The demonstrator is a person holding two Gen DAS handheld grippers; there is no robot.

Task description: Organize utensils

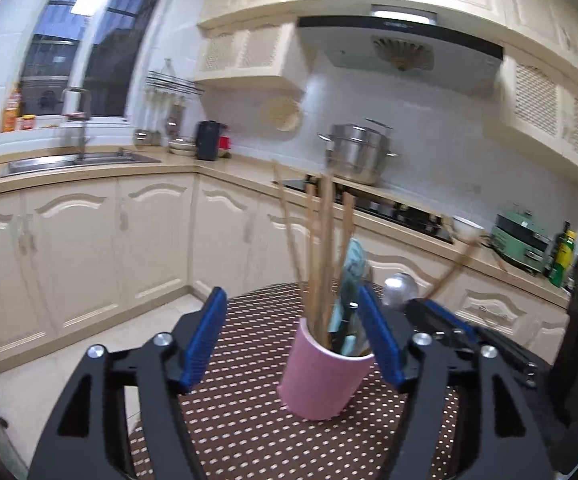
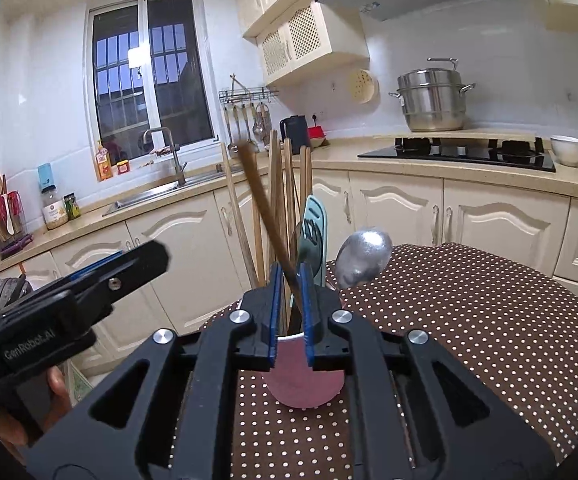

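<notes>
Left claw (image 1: 293, 334) gapes empty around the light, tippy pink cup (image 1: 323, 372) while the right claw (image 2: 291, 318), barely parted, loosely brackets a stiff, slippery chopstick (image 2: 267, 216) best pinched mid-shaft.

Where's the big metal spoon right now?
The shiny metal spoon stands bowl-up in the pink cylindrical cup on the polka-dot brown tablecloth, right of the teal plastic spatula in the right wrist view.

Home kitchen: sink (image 2: 157, 196), hob (image 2: 461, 154), cream cabinets (image 2: 505, 232).
</notes>
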